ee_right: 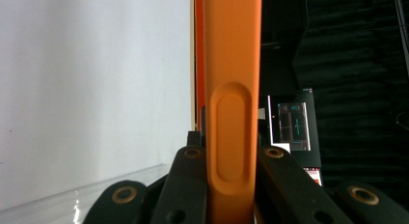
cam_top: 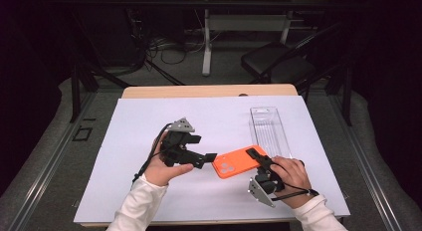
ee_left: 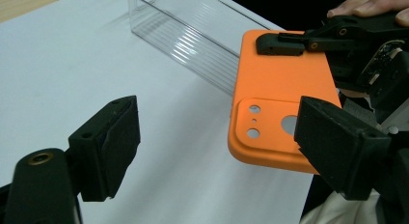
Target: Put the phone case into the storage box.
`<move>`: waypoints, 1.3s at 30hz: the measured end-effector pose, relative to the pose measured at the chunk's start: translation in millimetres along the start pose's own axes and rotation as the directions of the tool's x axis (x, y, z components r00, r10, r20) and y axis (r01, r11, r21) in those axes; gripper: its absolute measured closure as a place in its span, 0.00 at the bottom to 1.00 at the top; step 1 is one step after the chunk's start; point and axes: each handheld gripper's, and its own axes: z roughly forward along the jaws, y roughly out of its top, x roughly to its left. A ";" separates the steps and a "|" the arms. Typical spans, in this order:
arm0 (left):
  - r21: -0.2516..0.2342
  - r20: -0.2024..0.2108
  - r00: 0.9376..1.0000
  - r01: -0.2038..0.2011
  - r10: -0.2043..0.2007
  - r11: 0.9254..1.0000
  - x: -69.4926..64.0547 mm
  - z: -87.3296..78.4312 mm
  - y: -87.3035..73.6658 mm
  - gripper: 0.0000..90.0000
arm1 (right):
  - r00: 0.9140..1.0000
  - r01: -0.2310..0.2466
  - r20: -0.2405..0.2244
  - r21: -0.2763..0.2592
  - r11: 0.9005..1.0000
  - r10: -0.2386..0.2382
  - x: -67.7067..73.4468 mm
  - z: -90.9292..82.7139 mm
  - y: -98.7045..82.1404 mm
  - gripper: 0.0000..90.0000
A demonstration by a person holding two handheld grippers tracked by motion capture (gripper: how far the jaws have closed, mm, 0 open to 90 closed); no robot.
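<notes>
High view: orange phone case [cam_top: 239,161] was held just above the white mat [cam_top: 149,191], near the clear tray [cam_top: 270,131].
Right gripper [cam_top: 255,154]: clamped on the case's edge — pads pressing both faces.
Left gripper [ee_left: 217,137]: jaws spread wide — one pad at the case's camera corner.

Orange phone case [ee_left: 275,103] corner behind pad

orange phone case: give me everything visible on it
The phone case is orange, matte, rubbery-looking, with rounded corners. Its raised camera block, with round cutouts, faces up at the end nearest the left gripper, whose open jaws stand around that end without touching. A long oval button bump shows on its edge. The right gripper clamps the far end, holding it above the white sheet, beside the clear tray.
</notes>
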 end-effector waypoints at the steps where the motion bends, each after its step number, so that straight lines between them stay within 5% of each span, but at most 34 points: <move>1: 0.002 0.002 1.000 0.003 -0.003 1.000 0.5 -2.2 -0.5 0.19 | 1.000 -0.006 -0.002 0.001 1.000 0.006 0.3 -0.4 0.3 0.97; 10: -0.017 0.000 1.000 -0.015 0.015 1.000 0.3 -11.7 -5.1 0.20 | 0.989 -0.136 -0.056 -0.034 0.990 0.134 2.5 -3.5 -1.8 0.97; 18: -0.020 0.002 1.000 -0.026 0.026 0.999 2.1 -15.0 -7.4 0.21 | 0.957 -0.272 -0.114 -0.049 0.961 0.265 1.8 -4.4 -2.9 0.97; 23: -0.018 0.008 0.999 -0.032 0.032 0.999 3.0 -15.7 -8.6 0.23 | 0.910 -0.390 -0.176 -0.046 0.920 0.377 -1.3 -4.1 -5.9 0.97; 30: -0.033 -0.005 0.999 -0.045 0.045 0.998 5.3 -12.7 -11.3 0.28 | 0.823 -0.535 -0.245 -0.034 0.844 0.512 -5.2 -3.4 -12.5 0.97; 39: -0.035 0.005 1.000 -0.029 0.029 0.999 3.9 -9.4 -12.1 0.28 | 0.729 -0.638 -0.314 0.013 0.770 0.609 -5.8 0.2 -17.9 0.97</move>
